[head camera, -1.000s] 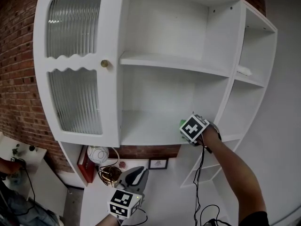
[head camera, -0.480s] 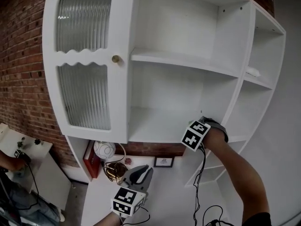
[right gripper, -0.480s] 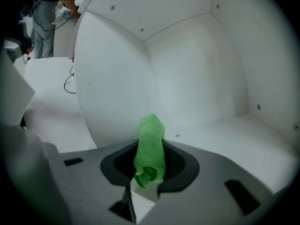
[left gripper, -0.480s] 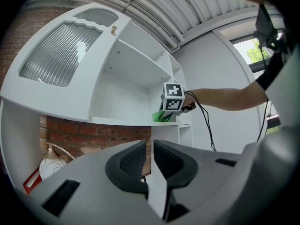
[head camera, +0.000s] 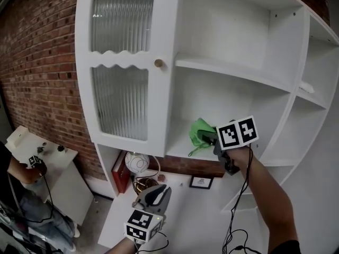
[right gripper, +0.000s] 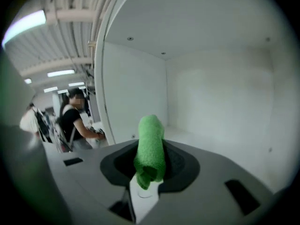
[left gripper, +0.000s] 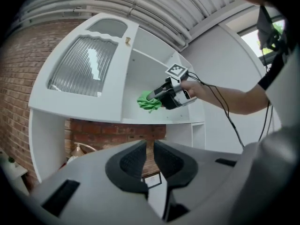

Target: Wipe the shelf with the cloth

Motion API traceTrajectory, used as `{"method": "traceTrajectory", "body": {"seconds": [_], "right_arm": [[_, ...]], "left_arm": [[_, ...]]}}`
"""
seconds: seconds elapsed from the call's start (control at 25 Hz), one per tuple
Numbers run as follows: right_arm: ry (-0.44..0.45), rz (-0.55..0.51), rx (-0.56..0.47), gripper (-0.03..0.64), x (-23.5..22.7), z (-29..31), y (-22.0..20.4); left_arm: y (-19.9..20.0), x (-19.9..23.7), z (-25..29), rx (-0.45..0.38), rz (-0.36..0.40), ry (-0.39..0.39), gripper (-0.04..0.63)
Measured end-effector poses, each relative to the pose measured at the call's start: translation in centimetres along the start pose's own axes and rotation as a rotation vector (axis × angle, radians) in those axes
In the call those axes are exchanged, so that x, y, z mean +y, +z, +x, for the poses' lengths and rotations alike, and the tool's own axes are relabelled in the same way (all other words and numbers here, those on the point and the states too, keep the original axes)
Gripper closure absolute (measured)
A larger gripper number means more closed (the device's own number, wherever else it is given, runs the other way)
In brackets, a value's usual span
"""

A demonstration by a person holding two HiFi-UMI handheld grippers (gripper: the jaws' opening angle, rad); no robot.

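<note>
My right gripper (head camera: pixel 207 138) is shut on a bright green cloth (head camera: pixel 199 133), held just above the front of the white cabinet's lower shelf (head camera: pixel 180 148), left of the shelf's middle. In the right gripper view the cloth (right gripper: pixel 150 146) stands bunched up between the jaws, with the shelf board (right gripper: pixel 201 137) and the back wall beyond it. The left gripper view shows the same cloth (left gripper: pixel 149 102) hanging from the right gripper (left gripper: pixel 159 96). My left gripper (head camera: pixel 152 197) hangs low, well below the shelf, its jaws (left gripper: pixel 151 159) shut on nothing.
A ribbed glass door (head camera: pixel 124 83) with a brass knob (head camera: pixel 158 63) closes the cabinet's left half. Below the shelf stand a white globe (head camera: pixel 136 162), a red book (head camera: pixel 118 172) and a small picture frame (head camera: pixel 201 182). A brick wall (head camera: pixel 42 73) and a person (head camera: pixel 24 179) are on the left.
My right gripper has drawn the cloth left and forward from the shelf's right back corner. My head has turned, so the cabinet sits further right in view. The left gripper has barely moved.
</note>
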State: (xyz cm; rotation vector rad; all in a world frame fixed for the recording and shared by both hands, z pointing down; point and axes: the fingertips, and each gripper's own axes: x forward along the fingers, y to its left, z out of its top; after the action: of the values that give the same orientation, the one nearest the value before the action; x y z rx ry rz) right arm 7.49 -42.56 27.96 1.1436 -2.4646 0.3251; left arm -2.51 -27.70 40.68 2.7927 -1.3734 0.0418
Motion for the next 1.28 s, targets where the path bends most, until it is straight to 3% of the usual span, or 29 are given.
{"method": "traceTrajectory", "body": {"seconds": [0.08, 0.16, 0.32, 0.48, 0.68, 1.28], "right_arm": [[0.124, 0.127, -0.012, 0.517, 2.0, 1.9, -0.3], [0.206, 0.188, 0.012, 0.518, 3.7, 3.9, -0.9], [0.269, 0.18, 0.098, 0.518, 6.5, 7.1, -2.0], [0.222, 0.08, 0.156, 0.518, 6.8, 7.8, -2.4], [0.163, -0.021, 0.192, 0.518, 5.9, 7.2, -3.5], [-0.054, -0.005, 0.2, 0.518, -3.4, -1.1, -7.6]], "left_arm": [[-0.2, 1.1, -1.3, 0.007, 0.004, 0.041, 0.546], [-0.4, 2.4, -2.5, 0.008, 0.01, 0.085, 0.546], [-0.3, 4.5, -4.7, 0.003, 0.007, 0.166, 0.546], [-0.4, 5.1, -5.5, 0.001, 0.005, 0.192, 0.546], [-0.6, 4.1, -4.5, 0.002, 0.003, 0.156, 0.546], [-0.6, -2.2, 2.1, 0.019, 0.021, -0.062, 0.546]]}}
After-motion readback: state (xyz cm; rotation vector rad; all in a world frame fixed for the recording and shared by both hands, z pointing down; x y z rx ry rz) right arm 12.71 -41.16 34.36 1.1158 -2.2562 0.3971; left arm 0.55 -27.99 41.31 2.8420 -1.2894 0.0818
